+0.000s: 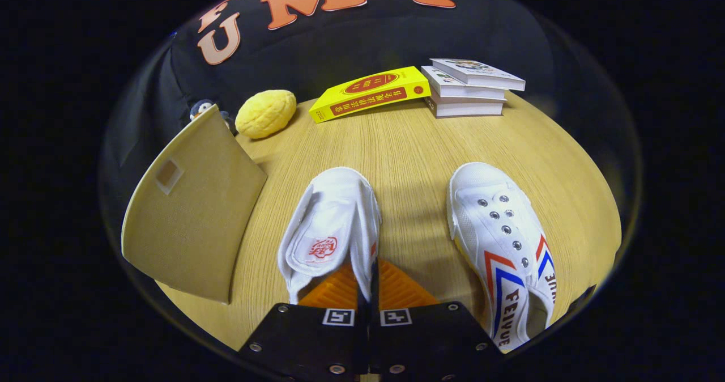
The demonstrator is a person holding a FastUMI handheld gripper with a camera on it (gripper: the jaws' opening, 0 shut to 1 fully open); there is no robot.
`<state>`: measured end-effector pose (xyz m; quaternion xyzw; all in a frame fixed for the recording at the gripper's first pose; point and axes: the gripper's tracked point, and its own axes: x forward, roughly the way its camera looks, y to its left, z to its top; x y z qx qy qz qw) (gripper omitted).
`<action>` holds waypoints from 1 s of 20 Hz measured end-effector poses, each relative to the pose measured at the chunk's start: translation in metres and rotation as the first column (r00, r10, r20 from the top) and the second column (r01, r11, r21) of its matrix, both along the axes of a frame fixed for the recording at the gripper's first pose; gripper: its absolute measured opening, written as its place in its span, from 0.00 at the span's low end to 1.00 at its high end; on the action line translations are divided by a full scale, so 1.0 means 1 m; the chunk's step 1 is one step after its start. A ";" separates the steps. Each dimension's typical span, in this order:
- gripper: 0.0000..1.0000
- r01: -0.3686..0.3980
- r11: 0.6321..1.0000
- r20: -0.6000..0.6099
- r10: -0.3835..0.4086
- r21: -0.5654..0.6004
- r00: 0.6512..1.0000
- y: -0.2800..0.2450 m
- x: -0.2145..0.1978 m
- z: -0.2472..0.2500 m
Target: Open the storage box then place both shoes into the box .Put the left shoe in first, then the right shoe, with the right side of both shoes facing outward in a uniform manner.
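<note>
Two white canvas shoes lie on the wooden table [413,144], toes pointing away from me. My gripper [371,277] is shut on the nearer shoe [331,223], which has a red logo on its tongue; both fingers pinch the right side wall of its opening. The other shoe [501,240], with red and blue stripes, lies apart to the right of the fingers. The tan fabric storage box [192,212] stands left of the held shoe. A flat panel with a small square patch faces me and hides the box's inside.
Beyond the shoes, along the table's far edge, lie a yellow bun-shaped plush [265,113], a yellow book [371,92] and a stack of three white books [470,87]. A small penguin toy [201,109] peeks out behind the box.
</note>
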<state>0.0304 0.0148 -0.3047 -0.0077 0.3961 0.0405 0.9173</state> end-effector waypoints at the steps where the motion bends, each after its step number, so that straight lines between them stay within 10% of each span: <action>1: 0.02 0.005 1.000 0.014 -0.005 0.012 1.000 0.001 0.001 0.002; 20: 0.00 0.018 0.968 0.233 -0.079 0.250 0.969 0.054 0.027 0.143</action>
